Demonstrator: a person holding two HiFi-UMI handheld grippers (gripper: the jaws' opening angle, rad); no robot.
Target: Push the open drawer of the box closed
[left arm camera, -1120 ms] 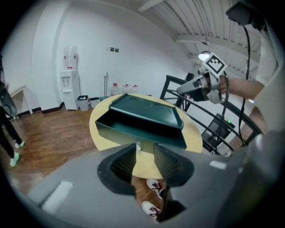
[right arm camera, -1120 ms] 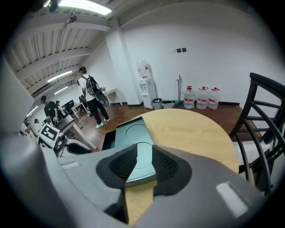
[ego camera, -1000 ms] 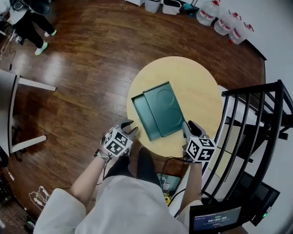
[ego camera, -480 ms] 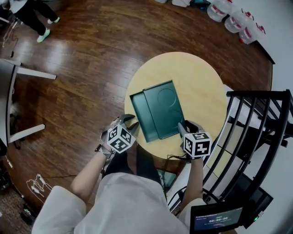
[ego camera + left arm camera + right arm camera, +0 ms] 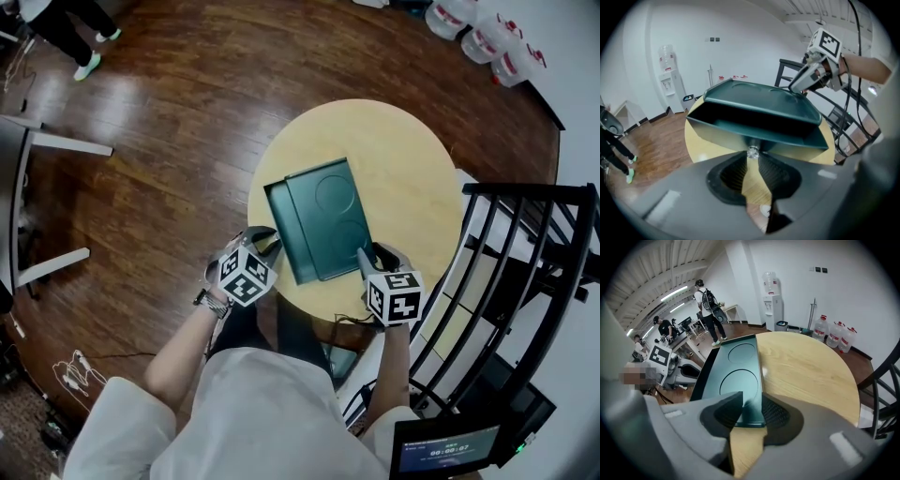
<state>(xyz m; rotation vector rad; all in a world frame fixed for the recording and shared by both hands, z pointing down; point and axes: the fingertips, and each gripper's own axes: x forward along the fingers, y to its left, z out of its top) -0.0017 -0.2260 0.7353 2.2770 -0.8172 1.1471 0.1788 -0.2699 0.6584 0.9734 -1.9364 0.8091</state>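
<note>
A flat dark green box [image 5: 330,217] lies on the round wooden table [image 5: 408,155], its drawer [image 5: 278,239] pulled out to the left. My left gripper [image 5: 266,242] is at the drawer's front. In the left gripper view the drawer [image 5: 754,125] is open and its small silver knob [image 5: 752,152] sits at the tips of my left gripper [image 5: 752,163], whose jaws are closing without visibly pressing on it. My right gripper [image 5: 375,253] is at the box's near right corner. Seen from my right gripper [image 5: 750,417], the jaws stand wide with that corner of the box [image 5: 736,373] between them.
A black metal railing [image 5: 525,253] stands close on the right of the table. Water bottles [image 5: 478,37] line the far wall. A monitor [image 5: 445,450] is at the lower right. A desk frame [image 5: 47,141] and a person [image 5: 56,19] are at the far left.
Both grippers have moved forward to the box. The left jaws have narrowed around the drawer knob. The right gripper has reached the box's near right corner.
</note>
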